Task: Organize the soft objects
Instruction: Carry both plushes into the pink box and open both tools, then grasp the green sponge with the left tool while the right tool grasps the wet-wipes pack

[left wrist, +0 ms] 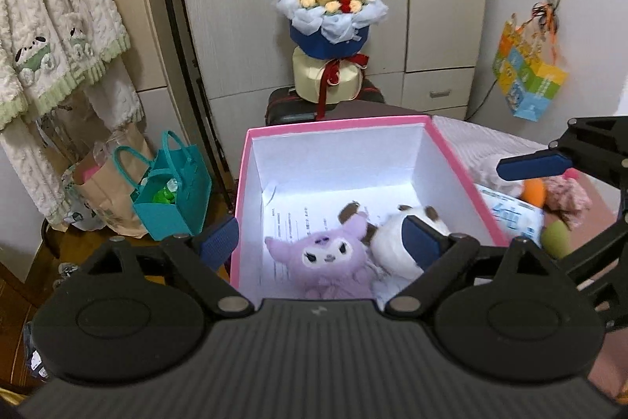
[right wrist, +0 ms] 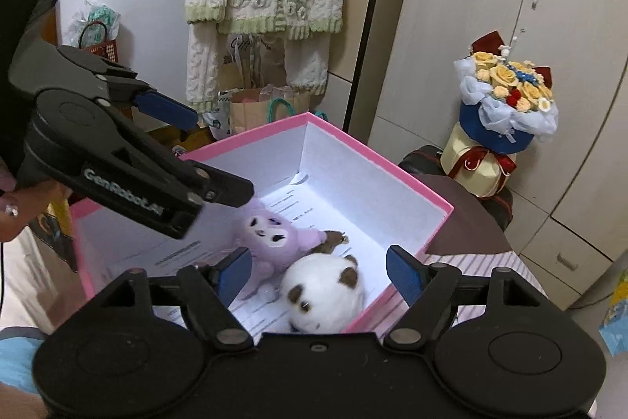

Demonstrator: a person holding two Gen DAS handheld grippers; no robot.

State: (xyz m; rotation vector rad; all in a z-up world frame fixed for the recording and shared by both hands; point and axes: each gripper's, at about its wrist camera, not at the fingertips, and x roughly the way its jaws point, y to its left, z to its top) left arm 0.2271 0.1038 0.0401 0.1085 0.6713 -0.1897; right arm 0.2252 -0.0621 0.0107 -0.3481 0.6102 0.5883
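We hold both tongs over a pink box (left wrist: 463,163) with white inner walls and printed paper sheets on its floor. Two plush toys lie inside, touching each other: a fuzzy purple toy (left wrist: 333,258) with a white face, and to its right a round white toy (left wrist: 392,242) with brown ears. Our left tongs (left wrist: 320,240) stand released, nothing between their blue pads; the purple toy lies below the gap and the white one partly behind the right pad. Our right tongs (right wrist: 320,271) are released too, empty, with the white toy (right wrist: 322,297) under the gap and the purple toy (right wrist: 274,238) by the left pad.

Left of the left tongs, a smooth teal bag (left wrist: 172,195) holds something green, beside a brown paper bag (left wrist: 102,191). Only the left view shows what lies right of the box: an orange ball (left wrist: 533,193), a green one (left wrist: 555,240) and a crumpled pinkish cloth (left wrist: 569,195). Only the right view shows a hand (right wrist: 15,207) gripping the left tongs.
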